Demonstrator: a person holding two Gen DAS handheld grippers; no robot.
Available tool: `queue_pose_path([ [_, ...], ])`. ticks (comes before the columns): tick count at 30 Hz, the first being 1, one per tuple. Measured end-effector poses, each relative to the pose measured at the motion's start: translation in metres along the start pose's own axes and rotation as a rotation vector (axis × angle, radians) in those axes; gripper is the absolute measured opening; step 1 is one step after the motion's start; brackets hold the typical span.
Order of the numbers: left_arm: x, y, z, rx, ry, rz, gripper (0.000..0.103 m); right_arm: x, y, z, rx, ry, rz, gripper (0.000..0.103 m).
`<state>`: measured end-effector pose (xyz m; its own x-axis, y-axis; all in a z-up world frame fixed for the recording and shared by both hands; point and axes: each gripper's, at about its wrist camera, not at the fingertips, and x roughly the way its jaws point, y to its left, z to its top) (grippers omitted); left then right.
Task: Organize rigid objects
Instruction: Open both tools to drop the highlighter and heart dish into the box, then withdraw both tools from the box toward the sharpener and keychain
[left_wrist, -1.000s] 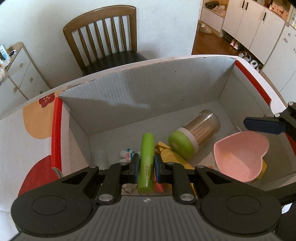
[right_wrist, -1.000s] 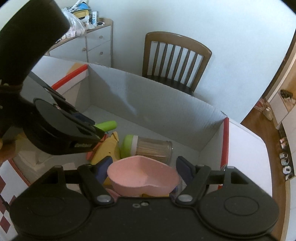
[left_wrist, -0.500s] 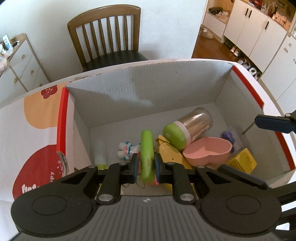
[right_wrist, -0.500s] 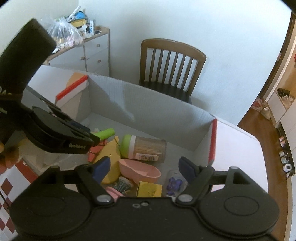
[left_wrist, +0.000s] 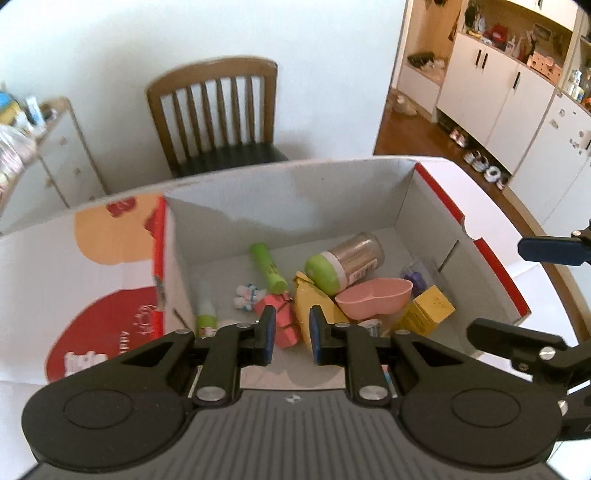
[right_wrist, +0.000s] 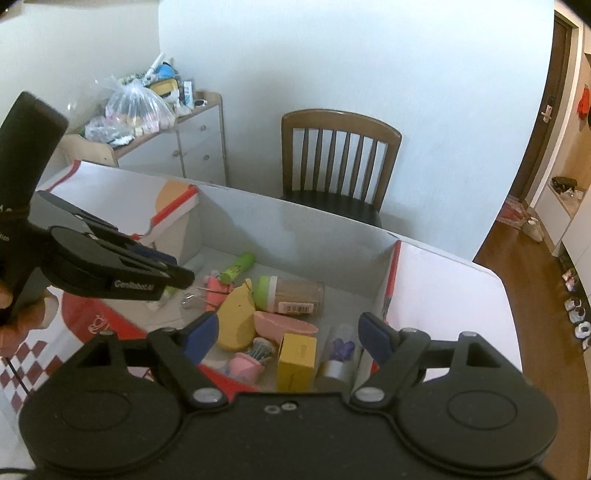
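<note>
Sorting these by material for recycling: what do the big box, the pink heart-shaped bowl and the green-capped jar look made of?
Box: corrugated cardboard, matte grey inside, printed outside; its cut edges look papery.
Pink bowl: probably plastic, smooth, opaque, evenly coloured, slight sheen.
Jar: clear plastic or glass body, contents visible through it, barcode label; green cap looks like smooth plastic.

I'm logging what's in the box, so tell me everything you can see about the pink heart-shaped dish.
The pink heart-shaped dish is a shallow, matte, plastic-looking bowl with a lobed rim and nothing visible inside. It sits tilted inside the cardboard box, propped against the yellow banana-shaped case, just below the lying green-capped toothpick jar and beside the yellow carton. Neither tool touches it.
</note>
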<state>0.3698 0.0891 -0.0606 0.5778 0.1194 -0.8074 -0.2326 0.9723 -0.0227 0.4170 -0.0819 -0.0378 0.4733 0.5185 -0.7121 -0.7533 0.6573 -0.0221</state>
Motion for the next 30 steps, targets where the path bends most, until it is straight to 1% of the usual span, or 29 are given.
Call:
queue_pose_path([
  [3,-0.018,-0.005,-0.009,0.010,-0.053,0.010,0.018,-0.013,0.000,-0.006,0.011,-0.016,0.011,0.083],
  [5,-0.028,-0.008,-0.014,0.009,-0.072,0.013,0.018,-0.022,0.001,-0.010,0.021,-0.027,0.019,0.083],
  [6,-0.032,-0.010,-0.017,0.008,-0.078,0.016,0.018,-0.027,0.000,-0.013,0.028,-0.035,0.027,0.085],
  [12,-0.058,-0.019,-0.035,0.002,-0.119,0.008,0.018,-0.052,0.004,-0.029,0.048,-0.065,0.051,0.088],
  [16,-0.070,-0.024,-0.047,0.000,-0.133,0.013,0.018,-0.062,0.005,-0.041,0.062,-0.072,0.067,0.090],
  [21,-0.079,-0.028,-0.062,-0.012,-0.146,0.025,0.019,-0.073,0.010,-0.059,0.064,-0.081,0.072,0.096],
  [23,-0.081,-0.028,-0.068,-0.023,-0.146,0.032,0.025,-0.075,0.011,-0.068,0.069,-0.081,0.076,0.097],
  [24,-0.082,-0.028,-0.071,-0.026,-0.146,0.033,0.038,-0.076,0.012,-0.072,0.075,-0.080,0.079,0.098],
  [25,-0.083,-0.029,-0.075,-0.029,-0.150,0.035,0.060,-0.077,0.012,-0.076,0.081,-0.080,0.083,0.098],
  [27,-0.089,-0.030,-0.083,-0.035,-0.179,0.051,0.079,-0.079,0.013,-0.087,0.090,-0.077,0.094,0.100],
  [28,-0.090,-0.032,-0.088,-0.030,-0.192,0.060,0.079,-0.080,0.013,-0.092,0.093,-0.076,0.095,0.100],
  [30,-0.089,-0.035,-0.093,-0.022,-0.182,0.063,0.079,-0.083,0.015,-0.102,0.094,-0.075,0.095,0.102],
])
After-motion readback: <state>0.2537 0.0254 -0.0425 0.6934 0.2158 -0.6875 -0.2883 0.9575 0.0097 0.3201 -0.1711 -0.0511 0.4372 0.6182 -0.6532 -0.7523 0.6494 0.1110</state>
